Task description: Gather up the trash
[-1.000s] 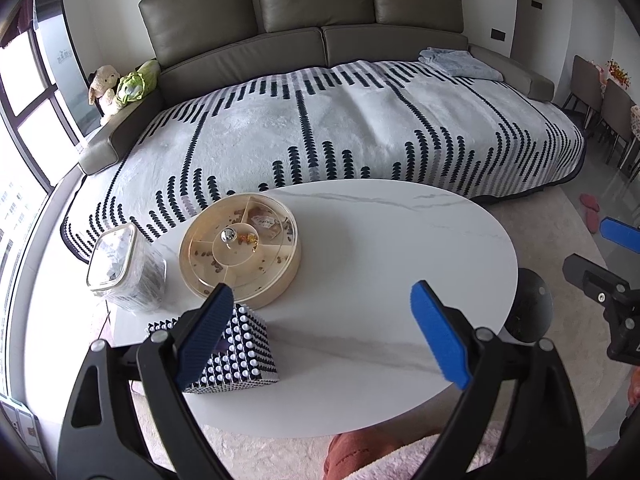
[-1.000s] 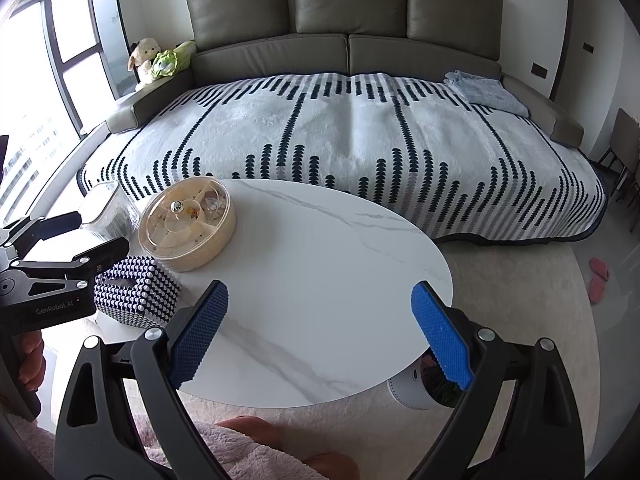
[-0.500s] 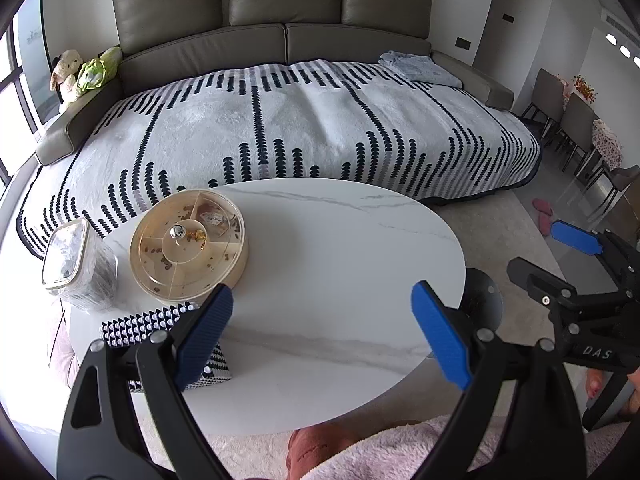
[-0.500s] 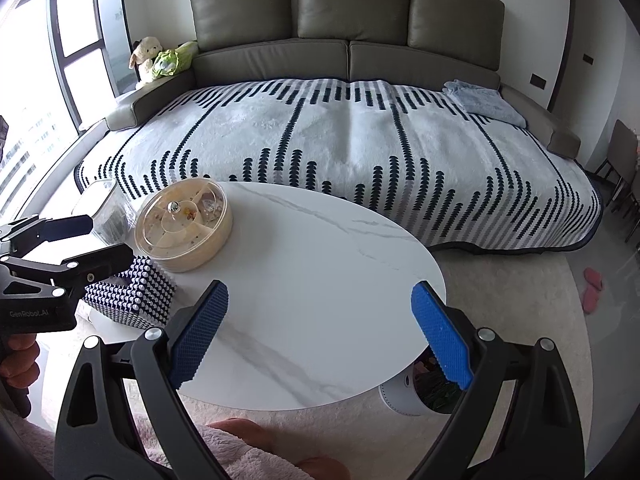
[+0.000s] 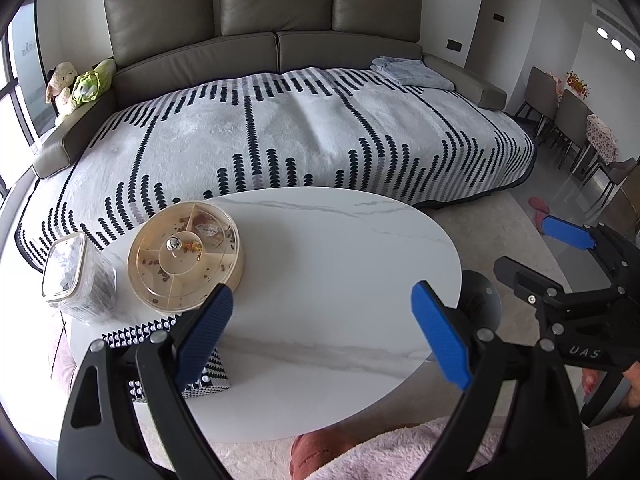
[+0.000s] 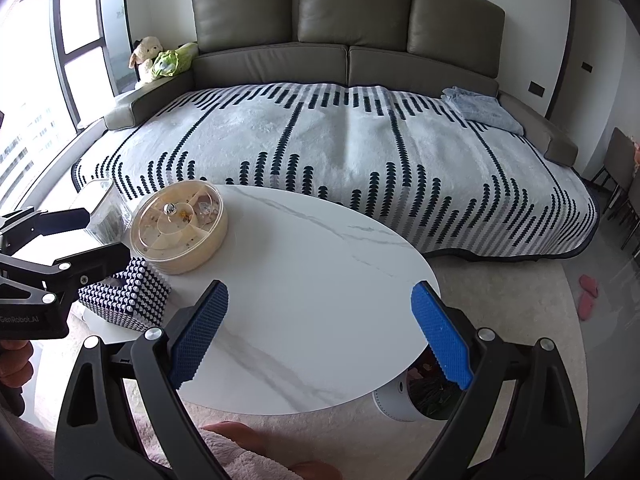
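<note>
My left gripper (image 5: 322, 332) is open and empty, held above the near part of the white oval marble table (image 5: 340, 264). My right gripper (image 6: 320, 332) is open and empty above the table's near right part (image 6: 320, 272). A small white trash bin (image 6: 416, 396) with scraps inside stands on the floor under the table's right edge; in the left wrist view it shows as a dark round bin (image 5: 480, 300). No loose trash shows on the tabletop. Each gripper appears in the other's view: the right one (image 5: 560, 264), the left one (image 6: 48, 240).
A round lidded snack tray (image 5: 186, 256) sits at the table's left, beside a clear lidded container (image 5: 76, 276) and a studded tissue box (image 6: 128, 296). A sofa with a striped blanket (image 5: 304, 128) stands behind. Pink slippers (image 6: 588, 296) lie on the right floor. Dining chairs (image 5: 568, 112) stand far right.
The left gripper has swung right and pulled back, so the snack tray and container shifted left in its view. The right gripper has drifted slightly. Both stay open.
</note>
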A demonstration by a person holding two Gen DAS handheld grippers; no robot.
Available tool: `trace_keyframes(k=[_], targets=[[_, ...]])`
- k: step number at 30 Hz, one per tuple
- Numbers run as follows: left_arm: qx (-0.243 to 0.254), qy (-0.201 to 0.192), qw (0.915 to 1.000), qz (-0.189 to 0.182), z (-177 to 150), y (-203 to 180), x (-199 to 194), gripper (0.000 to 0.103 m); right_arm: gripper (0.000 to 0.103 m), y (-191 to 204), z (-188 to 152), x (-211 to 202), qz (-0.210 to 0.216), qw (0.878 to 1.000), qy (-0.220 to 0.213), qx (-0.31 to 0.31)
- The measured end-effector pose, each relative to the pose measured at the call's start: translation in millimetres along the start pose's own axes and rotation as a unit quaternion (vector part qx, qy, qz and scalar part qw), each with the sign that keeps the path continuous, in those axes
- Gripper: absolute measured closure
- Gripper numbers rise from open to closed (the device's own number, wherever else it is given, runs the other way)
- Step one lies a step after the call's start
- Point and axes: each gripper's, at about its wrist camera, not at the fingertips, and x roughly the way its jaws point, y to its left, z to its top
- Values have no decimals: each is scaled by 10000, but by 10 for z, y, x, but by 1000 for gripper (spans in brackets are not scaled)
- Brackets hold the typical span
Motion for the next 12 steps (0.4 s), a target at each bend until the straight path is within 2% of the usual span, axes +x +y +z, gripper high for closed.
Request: trace_keyframes(k=[12], targets=[[94, 5, 9994, 338, 2, -44, 0, 12, 13, 7, -13, 12, 14, 10000, 10, 16]])
